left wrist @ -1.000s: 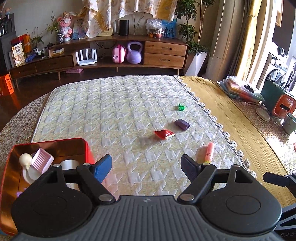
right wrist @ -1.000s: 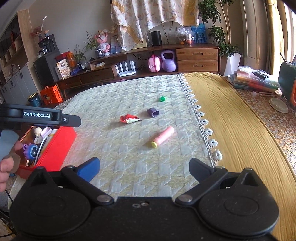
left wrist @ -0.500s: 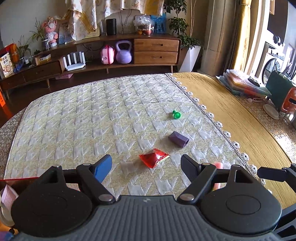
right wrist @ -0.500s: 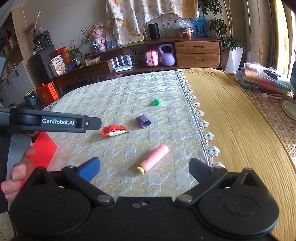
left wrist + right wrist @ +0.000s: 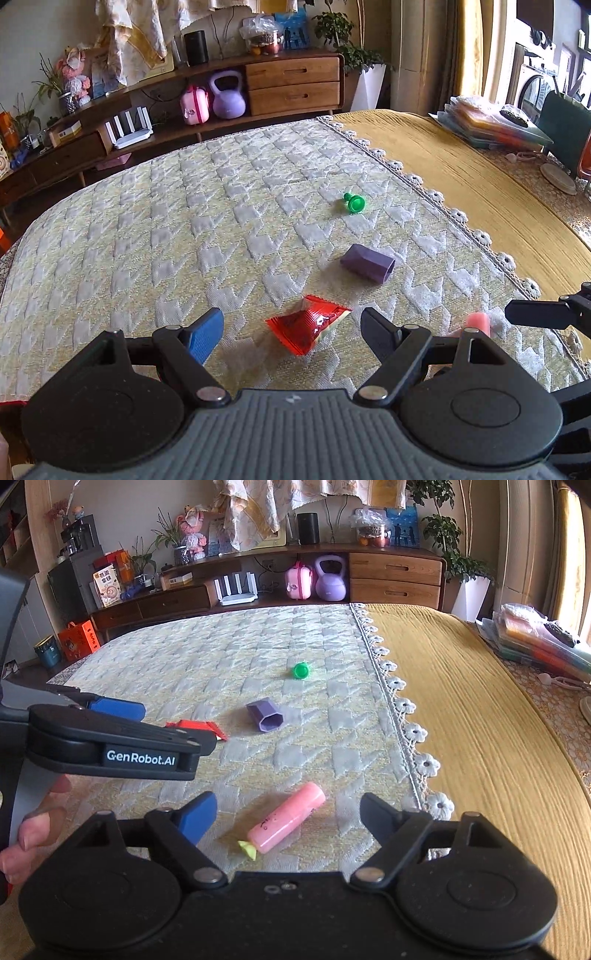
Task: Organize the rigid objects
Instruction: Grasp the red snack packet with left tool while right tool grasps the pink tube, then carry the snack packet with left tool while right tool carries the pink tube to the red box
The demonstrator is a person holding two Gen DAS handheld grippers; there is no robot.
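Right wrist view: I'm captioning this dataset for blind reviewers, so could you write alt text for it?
The open right claw hangs just above a pink tube with a yellow-green tip lying on a quilted cloth. Farther off lie a purple hexagonal cap, a green cap and a red packet, the packet partly hidden by the left claw reaching in from the left.

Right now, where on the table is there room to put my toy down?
The quilted cloth left of the red packet is bare, and so is the yellow cloth past the lace edge. It's crowded around the purple cup, green cap and pink tube.
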